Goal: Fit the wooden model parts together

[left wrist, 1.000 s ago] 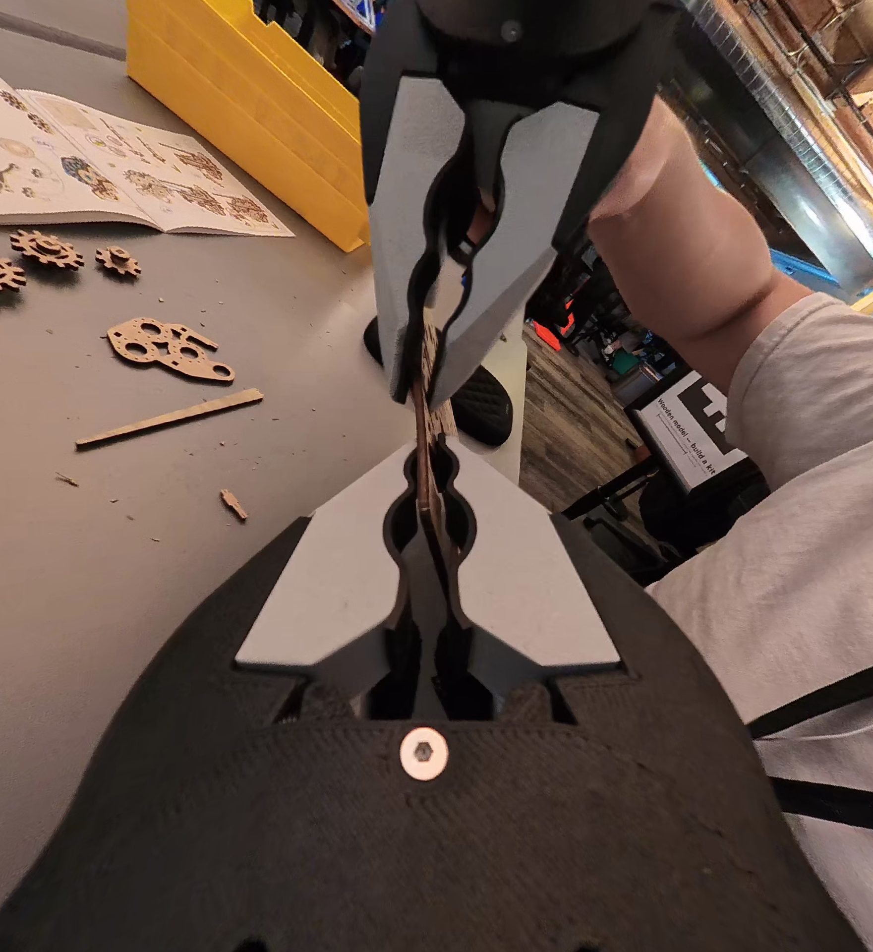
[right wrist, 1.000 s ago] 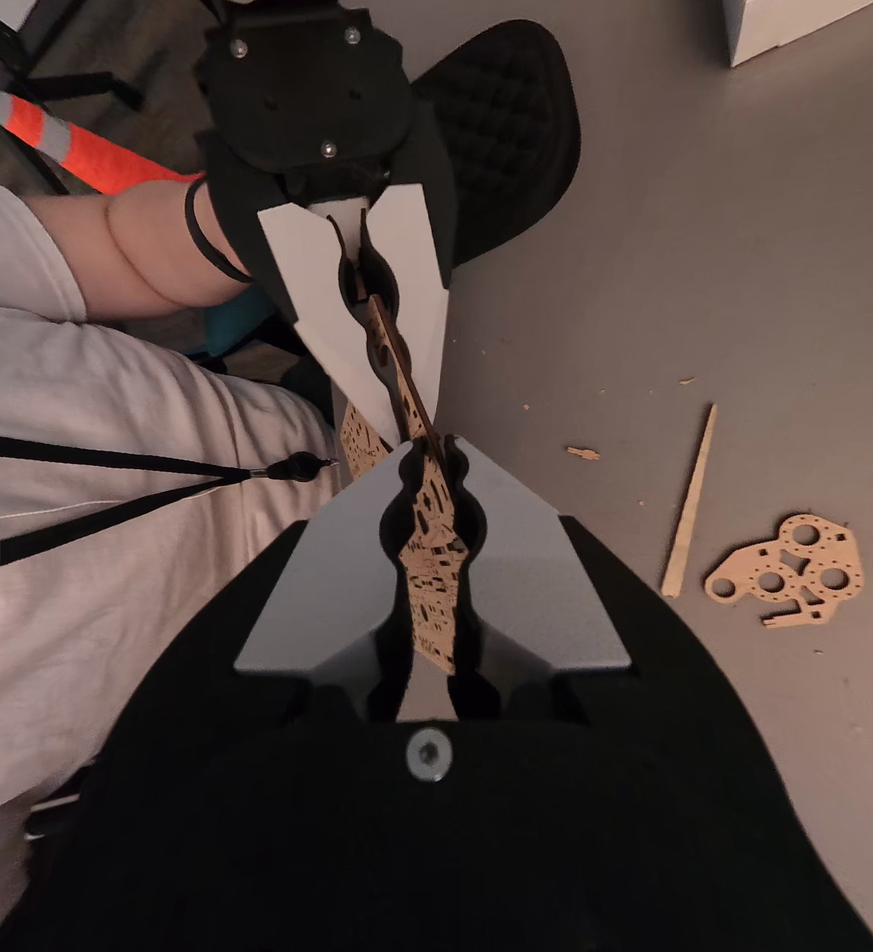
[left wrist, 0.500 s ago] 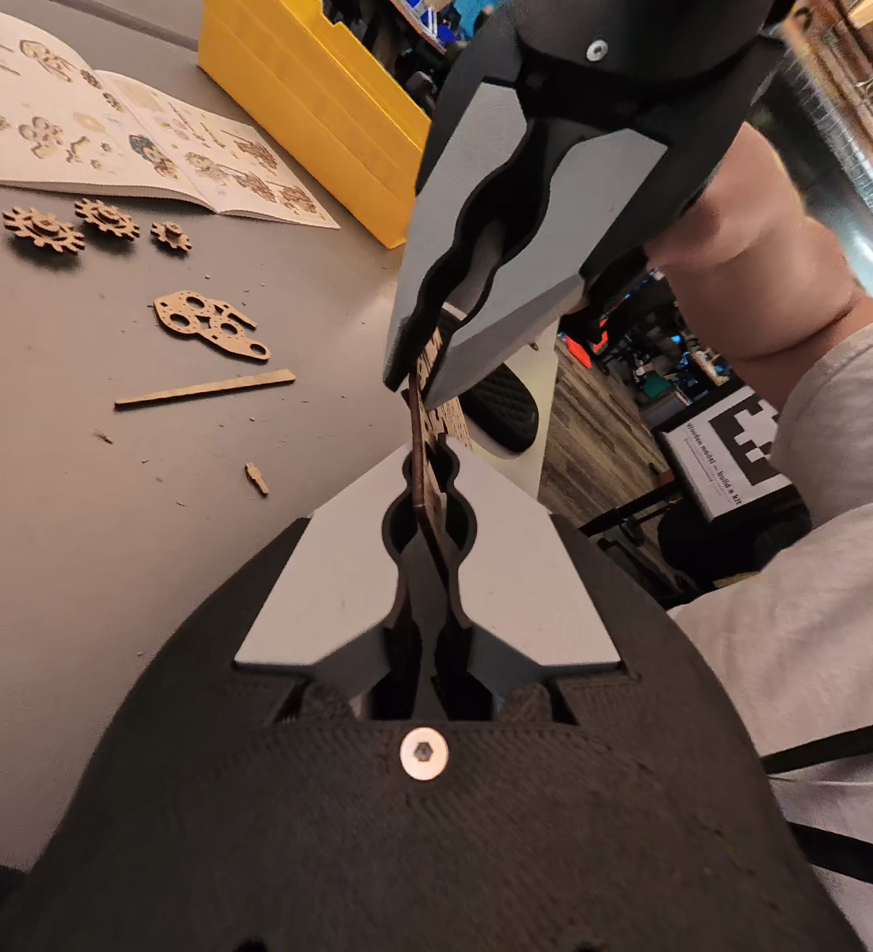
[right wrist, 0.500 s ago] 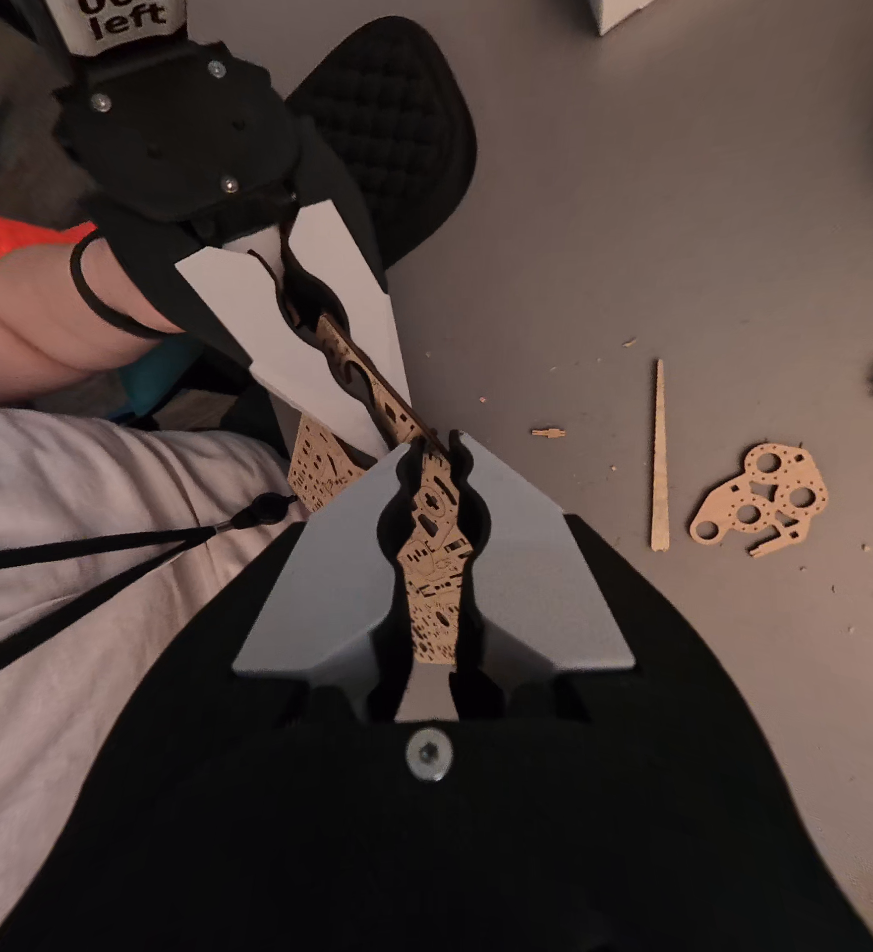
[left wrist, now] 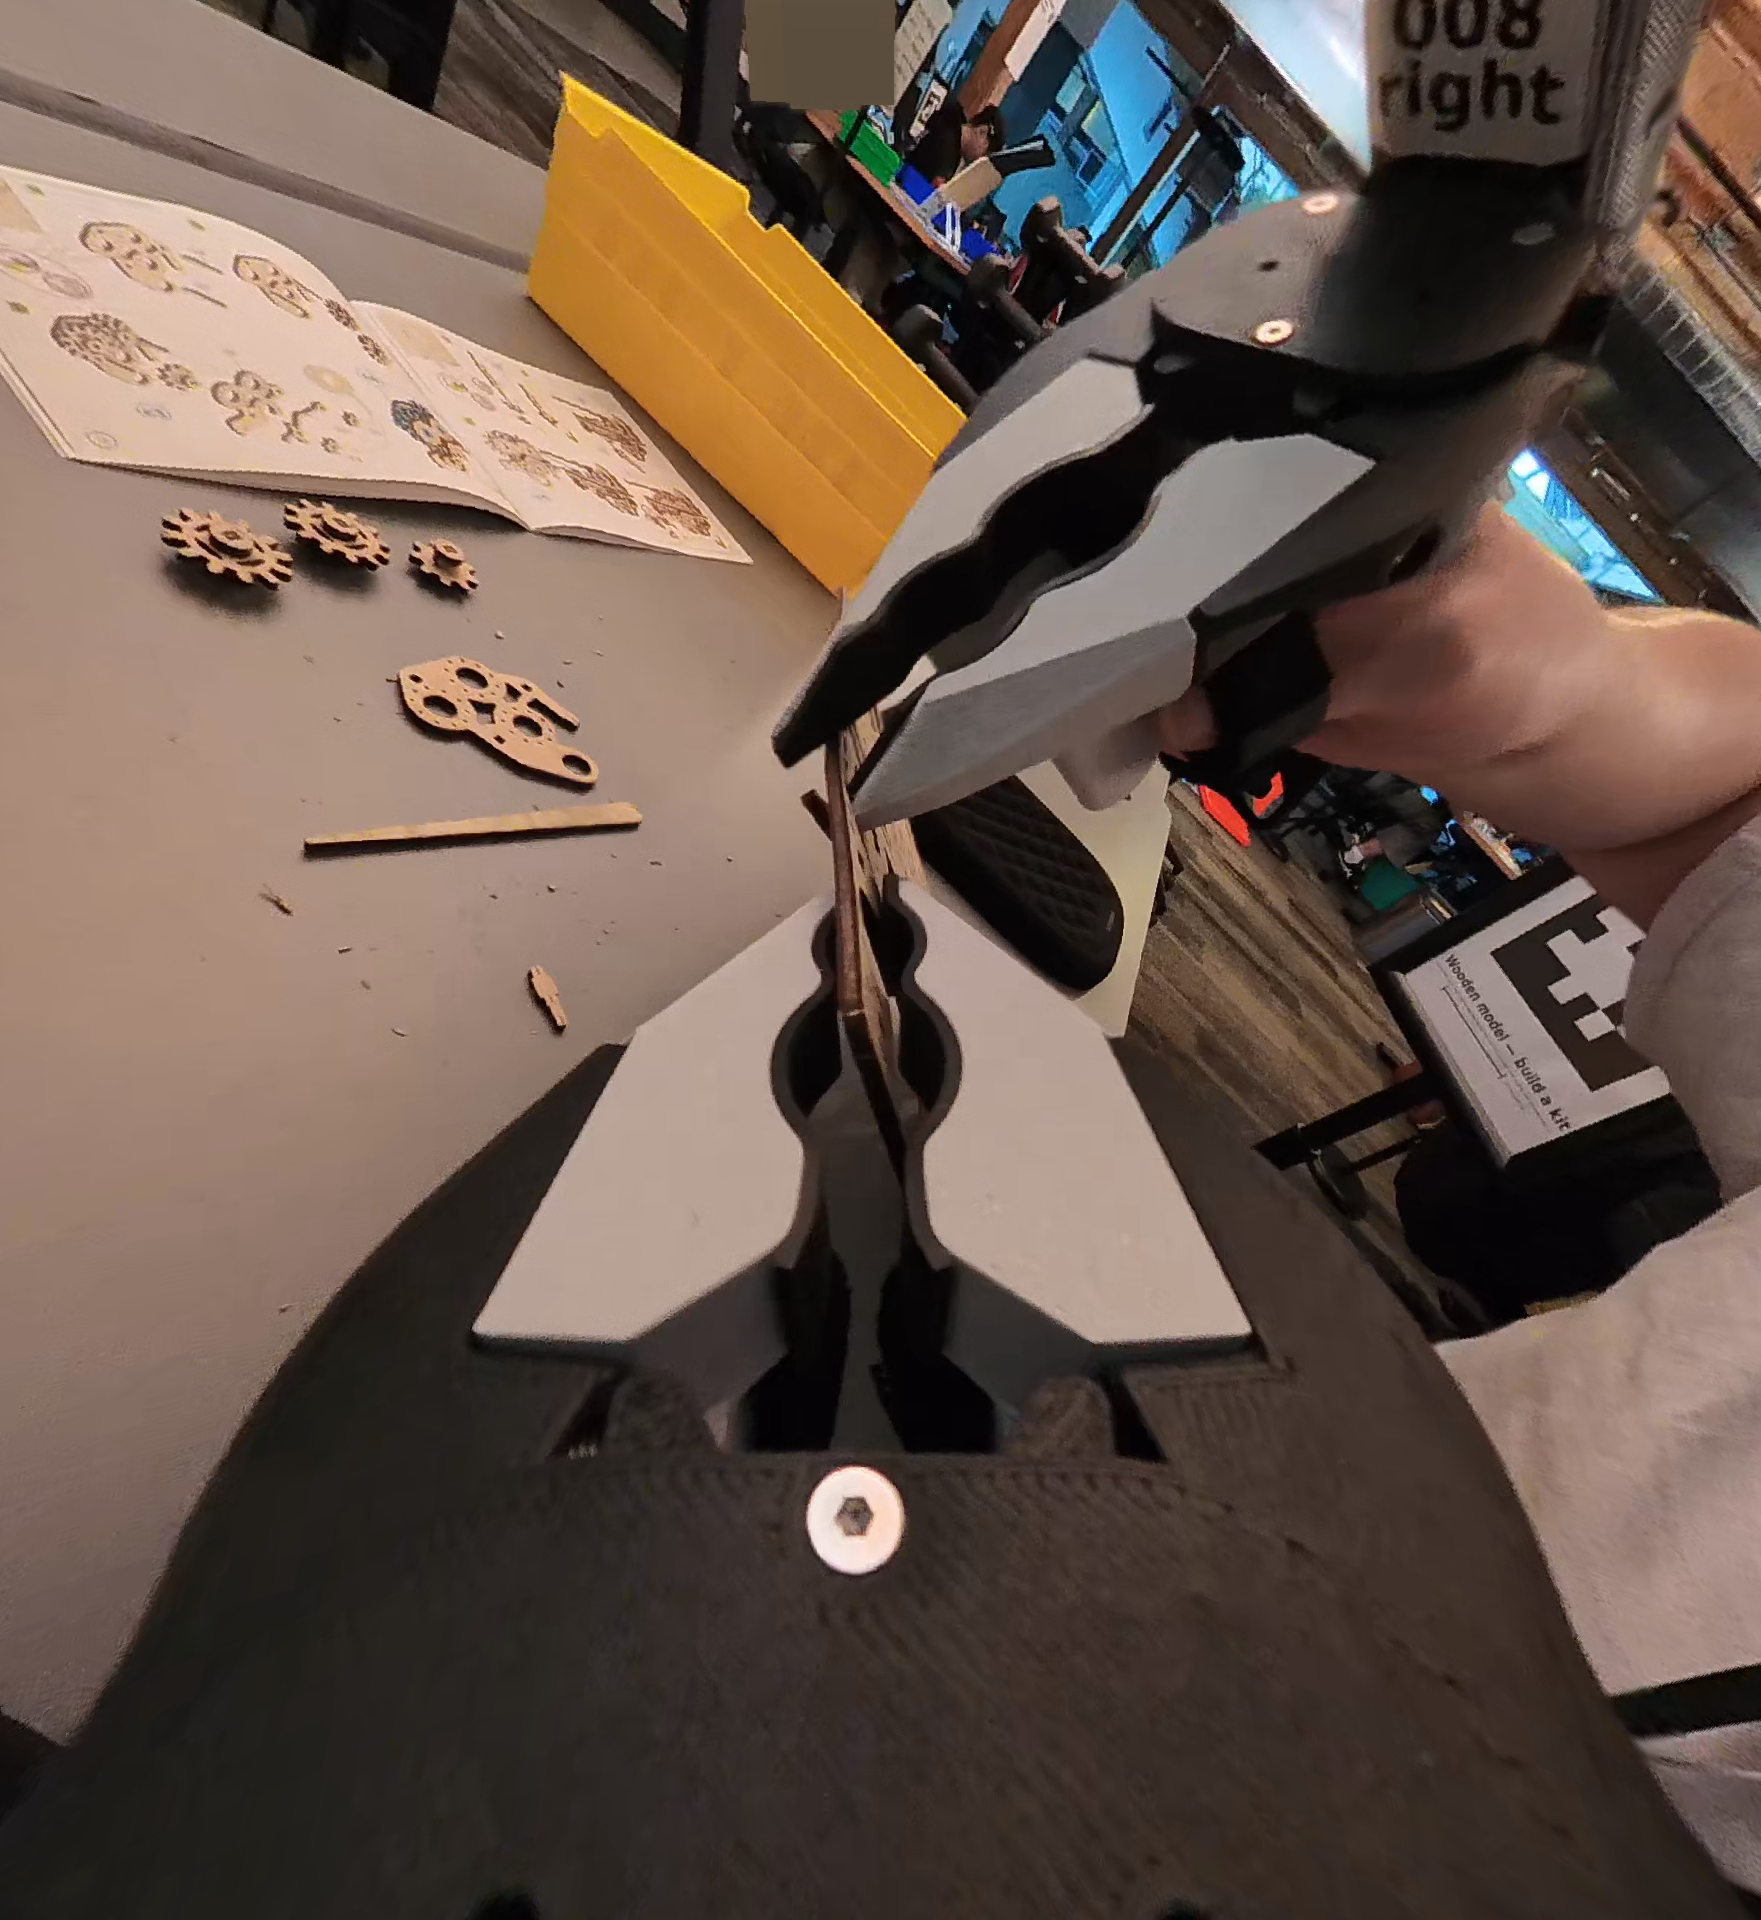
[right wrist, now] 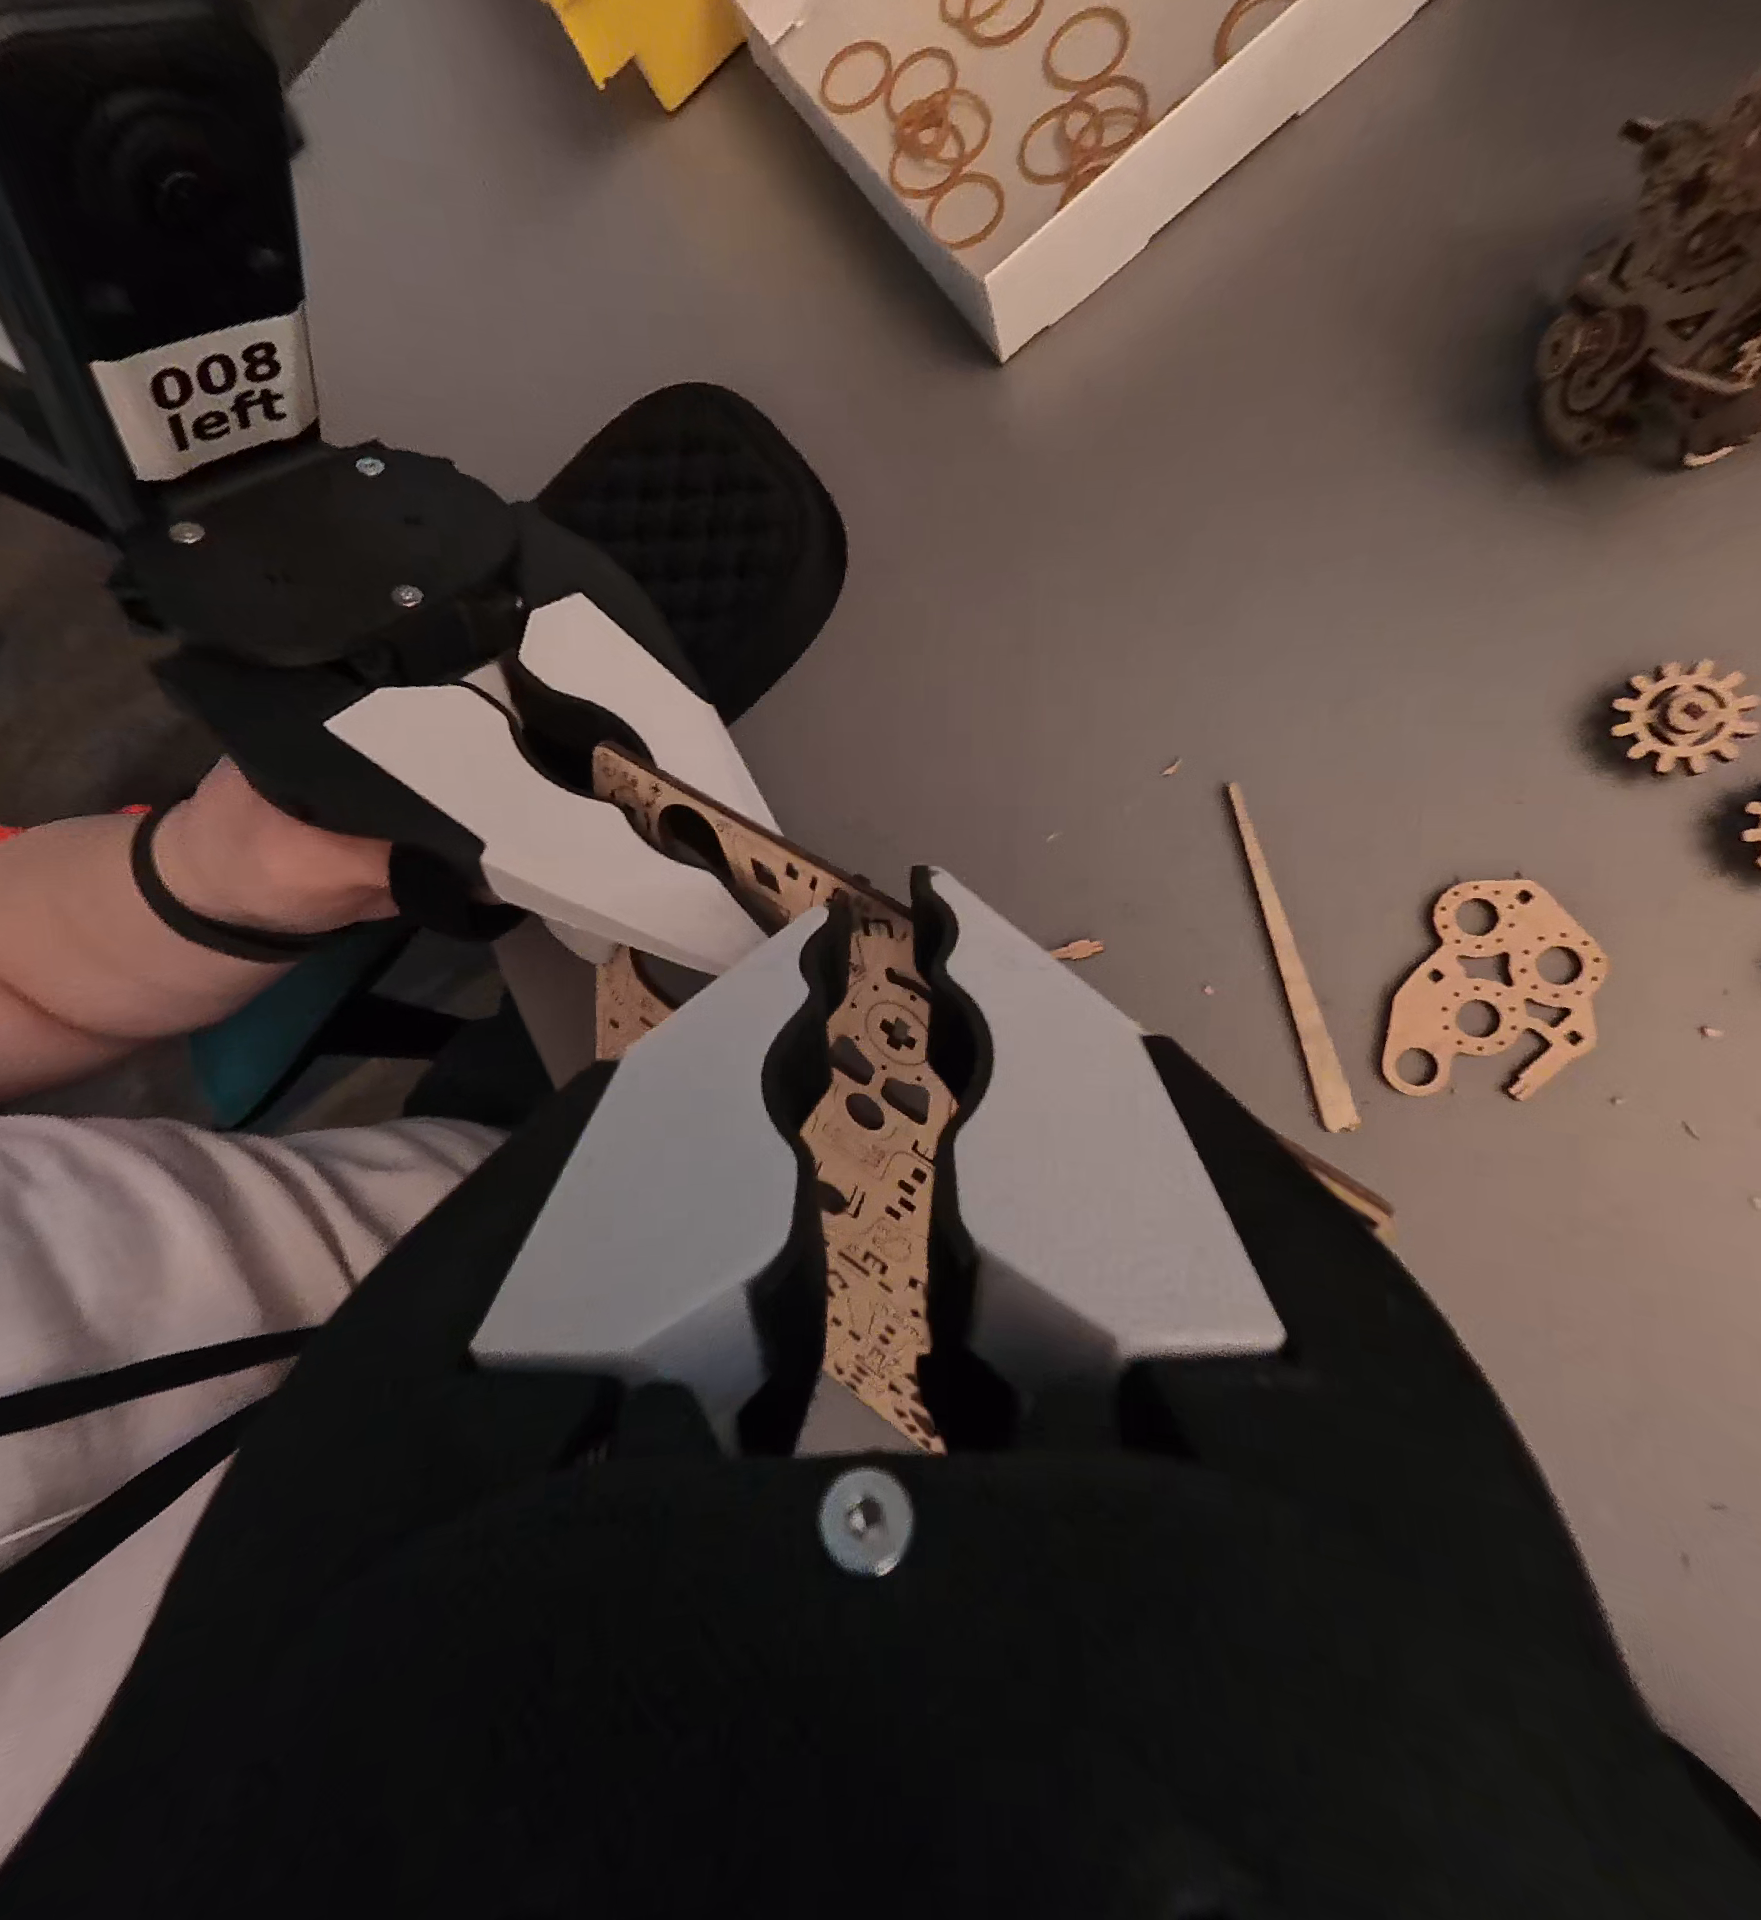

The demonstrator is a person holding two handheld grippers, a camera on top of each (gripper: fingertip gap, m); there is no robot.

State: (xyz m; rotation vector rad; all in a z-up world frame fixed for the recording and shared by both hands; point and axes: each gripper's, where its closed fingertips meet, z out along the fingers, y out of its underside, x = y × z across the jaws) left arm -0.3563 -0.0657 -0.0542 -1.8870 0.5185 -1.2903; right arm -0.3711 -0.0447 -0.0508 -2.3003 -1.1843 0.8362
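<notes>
Grey tabletop [right wrist: 1271, 582] carries the loose kit, with a workshop floor and shelving visible beyond its edge. Held above that edge, the left gripper [left wrist: 860, 935] is clenched on a thin laser-cut wooden sheet [right wrist: 881, 1122], and the right gripper [right wrist: 871, 914] is clamped on the same sheet, its tips meeting the left gripper's tips at an angle. Landmark for the rest is the perforated wooden plate [right wrist: 1494, 987] lying flat on the table. Just beside it, toward the grippers, lies a thin wooden stick [right wrist: 1291, 961]; a tiny offcut [right wrist: 1076, 949] lies beyond the stick, nearer the grippers. Three wooden gears [left wrist: 320, 540] sit on the plate's far side, with an open instruction booklet [left wrist: 263, 353] behind them. A yellow bin [left wrist: 741, 332] stands beside the booklet. Well apart from the plate are a white tray of rubber bands [right wrist: 1042, 135] and a partly built wooden model [right wrist: 1707, 281]. A black quilted pad [right wrist: 720, 540] lies behind the left gripper.
</notes>
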